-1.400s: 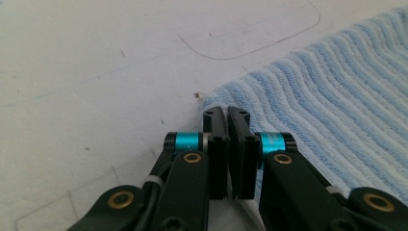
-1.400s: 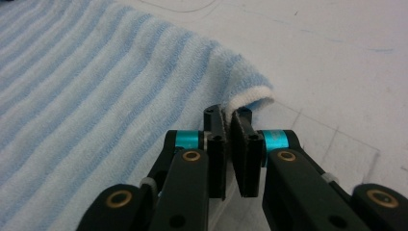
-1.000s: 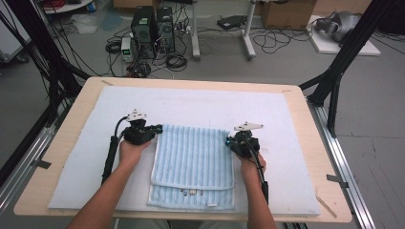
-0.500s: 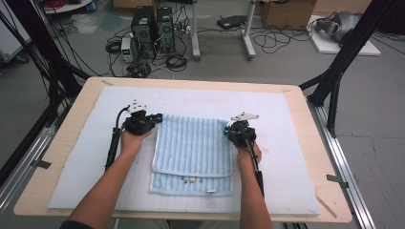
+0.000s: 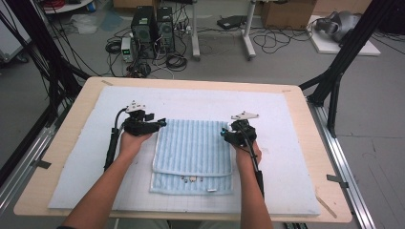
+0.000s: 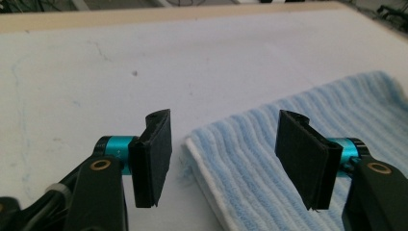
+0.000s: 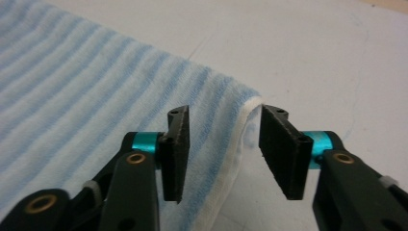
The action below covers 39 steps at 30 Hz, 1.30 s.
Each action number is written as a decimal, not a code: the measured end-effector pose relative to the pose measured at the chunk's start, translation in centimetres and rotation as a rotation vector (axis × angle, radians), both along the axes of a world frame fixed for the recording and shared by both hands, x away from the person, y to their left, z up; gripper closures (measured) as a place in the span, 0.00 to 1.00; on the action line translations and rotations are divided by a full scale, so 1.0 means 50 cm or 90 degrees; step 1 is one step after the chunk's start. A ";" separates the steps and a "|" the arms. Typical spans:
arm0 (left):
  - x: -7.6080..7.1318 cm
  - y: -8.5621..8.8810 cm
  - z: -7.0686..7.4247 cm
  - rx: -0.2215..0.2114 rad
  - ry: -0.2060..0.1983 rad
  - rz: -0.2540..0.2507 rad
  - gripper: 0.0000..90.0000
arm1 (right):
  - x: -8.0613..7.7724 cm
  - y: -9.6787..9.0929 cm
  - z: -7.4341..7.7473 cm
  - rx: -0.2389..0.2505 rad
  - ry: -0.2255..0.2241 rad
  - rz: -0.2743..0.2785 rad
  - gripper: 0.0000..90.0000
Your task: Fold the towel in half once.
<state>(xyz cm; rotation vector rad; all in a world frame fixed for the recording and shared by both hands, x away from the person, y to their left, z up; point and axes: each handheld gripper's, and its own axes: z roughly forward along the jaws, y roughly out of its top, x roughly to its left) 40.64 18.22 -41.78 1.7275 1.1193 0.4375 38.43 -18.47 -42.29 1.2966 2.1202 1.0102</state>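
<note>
Your bench (image 5: 67,143) is a pale wooden top, and most of it lies under a white mat (image 5: 286,143) with a faint grid.

On the middle of that mat lies the blue ribbed towel (image 5: 193,148), folded over itself: the upper layer stops short of the near edge, so a strip of the lower layer with a white hem shows toward you, with a few small labels on it.

Your left hand (image 5: 131,142) sits at the towel's far left corner, your right hand (image 5: 248,150) at its far right corner, both forearms coming in from the near side.

Your left gripper (image 6: 223,159) has just been opening; its jaws now stand well apart, one over bare mat and the other over the towel, with the towel's corner and white edge lying flat between them, pressed by neither pad.

Your right gripper (image 7: 223,151) has also just been opening. Its jaws stand apart astride the towel's white-edged corner, which rises slightly in the gap; the pads do not press on it, so the towel is released at both corners.
</note>
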 end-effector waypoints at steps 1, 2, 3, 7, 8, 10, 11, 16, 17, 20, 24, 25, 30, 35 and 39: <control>-0.004 0.004 0.006 -0.005 0.001 0.001 0.39 | -0.006 -0.002 0.006 0.005 -0.008 0.002 0.55; -0.009 0.008 0.011 -0.011 0.007 -0.003 0.38 | -0.012 -0.004 0.012 0.015 -0.012 0.005 0.53; -0.014 0.011 0.015 -0.014 0.011 -0.009 0.37 | -0.019 -0.005 0.017 0.025 -0.012 0.007 0.52; -0.041 0.022 0.029 -0.031 0.006 -0.026 0.35 | -0.043 -0.016 0.033 0.052 -0.022 0.017 0.51; -0.048 0.023 0.031 -0.035 0.006 -0.031 0.34 | -0.049 -0.018 0.035 0.055 -0.026 0.018 0.51; -0.064 0.025 0.033 -0.044 0.006 -0.044 0.32 | -0.061 -0.021 0.039 0.061 -0.027 0.032 0.52; -0.072 0.025 0.034 -0.045 0.005 -0.053 0.31 | -0.069 -0.023 0.041 0.057 -0.033 0.038 0.53; -0.116 0.028 0.017 -0.030 -0.001 -0.081 0.31 | -0.114 -0.037 0.040 0.068 -0.050 0.051 0.54; -0.124 0.030 0.013 -0.031 0.002 -0.082 0.31 | -0.124 -0.037 0.040 0.066 -0.051 0.053 0.54; -0.144 0.034 0.007 -0.032 0.007 -0.088 0.30 | -0.144 -0.038 0.037 0.061 -0.050 0.060 0.55; -0.169 0.041 0.001 -0.028 0.010 -0.101 0.33 | -0.169 -0.041 0.035 0.057 -0.057 0.063 0.55; -0.176 0.043 -0.002 -0.024 0.016 -0.107 0.34 | -0.177 -0.041 0.034 0.058 -0.058 0.065 0.55; -0.214 0.053 -0.024 -0.027 0.037 -0.111 0.41 | -0.220 -0.039 0.018 0.046 -0.063 0.074 0.55; -0.238 0.044 -0.035 -0.011 0.044 -0.121 0.45 | -0.245 -0.045 0.010 0.051 -0.060 0.076 0.54; -0.245 0.029 -0.044 0.025 0.067 -0.132 0.51 | -0.259 -0.046 -0.001 0.053 -0.054 0.077 0.53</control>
